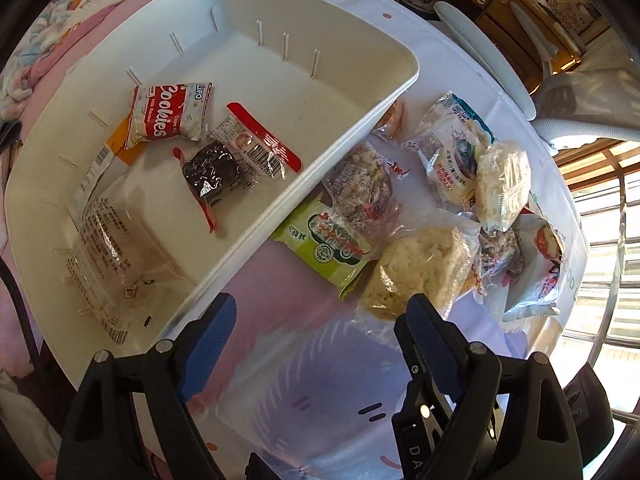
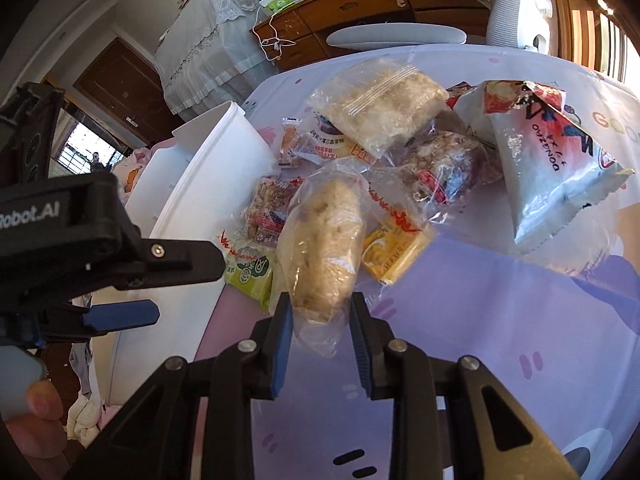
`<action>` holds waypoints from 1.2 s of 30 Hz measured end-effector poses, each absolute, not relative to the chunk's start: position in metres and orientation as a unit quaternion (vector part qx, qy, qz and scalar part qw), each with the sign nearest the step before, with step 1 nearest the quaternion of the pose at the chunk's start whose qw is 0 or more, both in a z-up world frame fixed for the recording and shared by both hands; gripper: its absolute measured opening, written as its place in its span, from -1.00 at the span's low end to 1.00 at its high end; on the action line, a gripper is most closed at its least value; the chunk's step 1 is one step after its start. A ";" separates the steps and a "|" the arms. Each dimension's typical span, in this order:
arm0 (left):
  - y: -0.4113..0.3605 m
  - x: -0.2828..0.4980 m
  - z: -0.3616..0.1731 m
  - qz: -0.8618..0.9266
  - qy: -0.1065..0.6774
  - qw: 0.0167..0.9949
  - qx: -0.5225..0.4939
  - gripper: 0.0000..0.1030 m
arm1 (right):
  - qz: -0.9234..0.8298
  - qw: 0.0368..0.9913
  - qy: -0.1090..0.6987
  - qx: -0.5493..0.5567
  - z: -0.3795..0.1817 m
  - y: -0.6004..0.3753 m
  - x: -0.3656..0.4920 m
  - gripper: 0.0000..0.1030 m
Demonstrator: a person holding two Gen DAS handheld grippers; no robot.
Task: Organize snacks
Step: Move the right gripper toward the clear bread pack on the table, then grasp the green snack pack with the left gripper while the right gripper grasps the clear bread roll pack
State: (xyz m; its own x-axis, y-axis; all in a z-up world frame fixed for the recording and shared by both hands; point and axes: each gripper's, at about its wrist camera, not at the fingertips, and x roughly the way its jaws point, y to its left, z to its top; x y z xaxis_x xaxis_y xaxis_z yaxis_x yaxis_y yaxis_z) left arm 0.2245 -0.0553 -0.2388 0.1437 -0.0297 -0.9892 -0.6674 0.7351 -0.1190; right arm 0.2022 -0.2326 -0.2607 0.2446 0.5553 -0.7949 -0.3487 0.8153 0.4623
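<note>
The right tongs have a clear bag of pale rice cake between their two blue pads. The pads sit on either side of the bag's near end, close against the plastic, so they look to be gripping it. The bag is long, and it points straight away from the right tongs, toward the pile of snacks on the bench. Its far end seems to lie over the other packets.

The white bin is off to the left of that bag. In the right view its wall stands just beside the pile. Inside the bin there are already a red cookie pack, a dark cake and a clear box.

The left tongs are spread wide and hold nothing. They hang over the bench near the bin's edge, with the pile just ahead and to the right.

So the bag is in the right tongs, and the bin is to the left. The next move is likely a lift, then a swing left over the bin wall. The long bag may need to clear that wall.
</note>
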 end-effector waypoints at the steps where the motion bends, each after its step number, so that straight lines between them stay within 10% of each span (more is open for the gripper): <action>1: -0.056 0.226 -0.242 0.230 0.616 0.698 -0.285 0.61 | 0.288 0.784 0.542 0.090 -0.260 -0.234 0.202 -0.50; 36: -0.055 0.287 -0.318 0.303 0.602 0.685 -0.278 0.23 | 0.230 0.791 0.561 0.081 -0.246 -0.277 0.194 -0.60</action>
State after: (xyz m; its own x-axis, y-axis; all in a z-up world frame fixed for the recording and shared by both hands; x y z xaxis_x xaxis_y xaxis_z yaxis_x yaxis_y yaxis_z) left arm 0.2873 -0.0548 -0.3182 0.0928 0.0795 -0.9925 -0.7497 0.6616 -0.0171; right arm 0.1936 -0.2774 -0.2462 0.2648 0.4553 -0.8501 -0.2740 0.8807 0.3863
